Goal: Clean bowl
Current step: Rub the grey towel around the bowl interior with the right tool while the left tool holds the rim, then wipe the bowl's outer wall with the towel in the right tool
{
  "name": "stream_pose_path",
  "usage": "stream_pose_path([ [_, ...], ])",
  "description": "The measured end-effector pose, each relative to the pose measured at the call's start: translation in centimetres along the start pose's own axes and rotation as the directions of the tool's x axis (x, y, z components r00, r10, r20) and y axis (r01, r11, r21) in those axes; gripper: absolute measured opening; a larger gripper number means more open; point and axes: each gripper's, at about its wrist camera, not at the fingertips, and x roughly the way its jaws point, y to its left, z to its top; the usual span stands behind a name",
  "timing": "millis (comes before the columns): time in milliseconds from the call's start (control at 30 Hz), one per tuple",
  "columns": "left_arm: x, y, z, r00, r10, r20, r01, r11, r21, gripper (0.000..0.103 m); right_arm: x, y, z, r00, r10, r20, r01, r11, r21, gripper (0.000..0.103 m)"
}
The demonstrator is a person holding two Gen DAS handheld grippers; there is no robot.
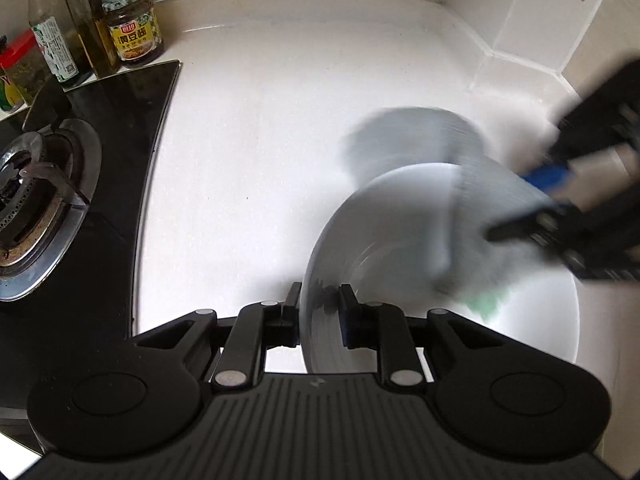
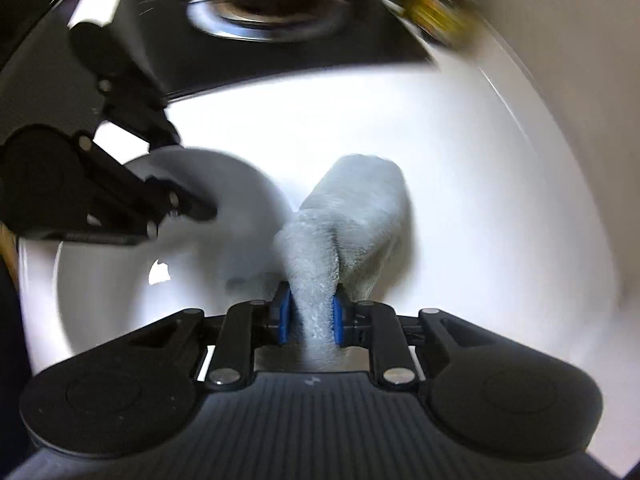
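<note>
The left gripper [image 1: 319,312] is clamped on the rim of a white bowl [image 1: 400,220]: one finger sits outside the wall, the other inside, w/ the rim running btwn them. The bowl is tilted up on edge, its open side facing right of the left jaws, over a white counter [image 1: 260,140].

The right gripper [image 2: 310,314] is pinched shut on a grey cloth [image 2: 352,216]; the blue pads [image 2: 283,316] press the cloth from both sides. The cloth bunches up ahead of the right jaws and folds over. In the left wrist view the cloth [image 1: 460,184] is draped over the bowl's rim and into its inside, heavily blurred, w/ a green patch [image 1: 484,306] at its lower end. In that view the right gripper [image 1: 532,204] comes in from the right of the left jaws, above the bowl.

In the right wrist view the bowl [image 2: 224,208] lies left of and just ahead of the right jaws, w/ the left gripper [image 2: 192,210] on its rim.

Far left of the left jaws: a gas burner [image 1: 36,208] on a black hob [image 1: 120,128]. Beyond it stand bottles [image 1: 52,28] and a jar [image 1: 134,26] w/ a yellow label. The right wrist view is blurred throughout.
</note>
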Motion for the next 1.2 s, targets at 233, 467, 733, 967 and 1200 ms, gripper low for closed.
stream_pose_path([
  [233,-0.8,-0.6,0.1,0.999,0.032,0.017,-0.033,0.998,0.056,0.029,-5.0,2.5,-4.3,0.999,-0.026,0.03,0.021,0.986,0.165,0.013],
  [467,-1.7,0.4,-0.2,1.0,0.003,0.009,-0.003,0.997,0.072,0.02,-9.5,5.6,-3.2,0.972,-0.089,0.216,0.077,0.995,0.06,0.011],
  [733,-1.9,1.1,-0.3,0.999,-0.051,-0.01,0.051,0.992,0.117,0.015,-2.5,5.6,-1.2,0.96,-0.143,0.241,0.172,0.98,-0.101,0.011],
  [967,-1.7,2.2,-0.1,0.995,-0.098,-0.018,0.099,0.993,0.063,0.015,2.0,6.1,-0.6,0.995,-0.045,0.091,0.061,0.98,-0.189,0.012],
  [1200,-1.4,2.1,0.3,0.995,-0.095,-0.018,0.096,0.995,0.041,0.017,0.6,5.0,-1.1,0.944,0.322,-0.076,-0.328,0.942,-0.077,0.012],
])
